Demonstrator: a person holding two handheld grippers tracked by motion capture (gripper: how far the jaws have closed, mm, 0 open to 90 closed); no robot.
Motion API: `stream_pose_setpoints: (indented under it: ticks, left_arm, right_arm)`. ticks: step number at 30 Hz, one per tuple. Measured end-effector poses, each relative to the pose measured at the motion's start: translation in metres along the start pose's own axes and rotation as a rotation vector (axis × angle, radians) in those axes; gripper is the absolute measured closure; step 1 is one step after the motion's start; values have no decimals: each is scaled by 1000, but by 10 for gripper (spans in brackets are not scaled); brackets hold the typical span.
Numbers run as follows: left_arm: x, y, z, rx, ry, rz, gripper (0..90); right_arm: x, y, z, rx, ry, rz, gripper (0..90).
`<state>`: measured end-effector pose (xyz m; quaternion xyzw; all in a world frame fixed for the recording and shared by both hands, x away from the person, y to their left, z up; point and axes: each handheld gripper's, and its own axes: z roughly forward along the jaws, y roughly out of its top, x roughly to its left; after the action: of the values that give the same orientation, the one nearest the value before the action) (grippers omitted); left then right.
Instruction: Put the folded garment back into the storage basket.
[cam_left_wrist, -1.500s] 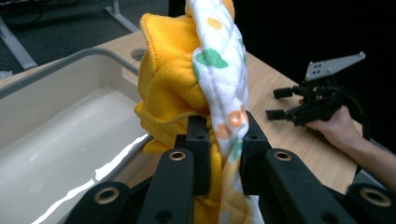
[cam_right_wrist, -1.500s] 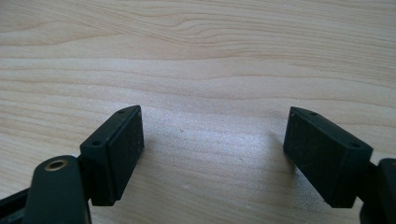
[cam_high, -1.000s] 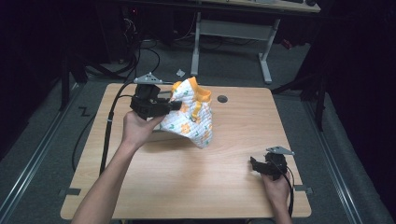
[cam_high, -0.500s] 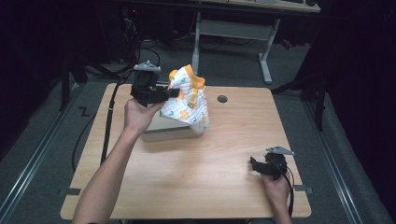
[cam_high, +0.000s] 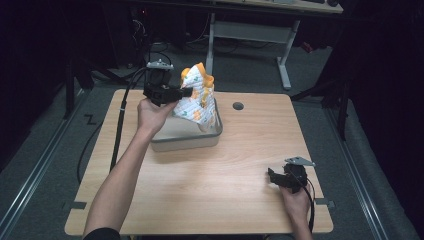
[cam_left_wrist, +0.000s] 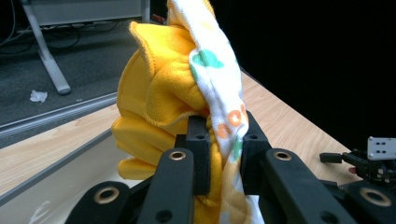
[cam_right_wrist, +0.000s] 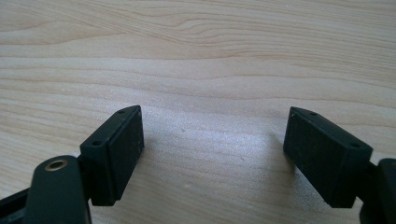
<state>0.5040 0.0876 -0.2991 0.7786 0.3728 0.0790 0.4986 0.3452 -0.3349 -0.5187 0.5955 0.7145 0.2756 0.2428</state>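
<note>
Forearms reach in from the near edge of the light wooden table (cam_high: 210, 180), one on each side. Nearest is the right tool (cam_high: 276, 178), gripped in the right hand (cam_high: 296, 202) close to the near right corner, a grey plate on its top and a cable trailing back over the wrist. It lies low over the bare wood, and in the right gripper view its jaws stand spread wide apart with nothing but wood grain between them.

Farther in, a shallow grey tray (cam_high: 185, 140) sits on the left half of the table, well apart from the right tool. The left hand (cam_high: 152, 115) is raised above the tray's left end and carries the left tool (cam_high: 186, 92), its black cable dropping away over the left edge of the table.

That tool is clenched on a bunched cloth (cam_high: 197, 97), white with orange and green print on one face and plain orange on the other. In the left gripper view the jaws pinch a fold of the cloth (cam_left_wrist: 205, 98) between them, orange layers bulging to the left. The cloth stands up above the tool and hangs down into the tray.

Beyond the tray, a small round hole (cam_high: 238, 106) shows in the tabletop.
</note>
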Motion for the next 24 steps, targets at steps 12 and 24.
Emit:
stream_pose_setpoints:
  ticks: [12, 24]
  left_arm:
    - [10, -5, 20, 1, -21, -12, 789]
    - [19, -20, 34, 34, -19, -30, 789]
  right_arm:
    - [0, 0, 0, -1, 0, -4, 204]
    - [0, 0, 0, 0, 0, -3, 204]
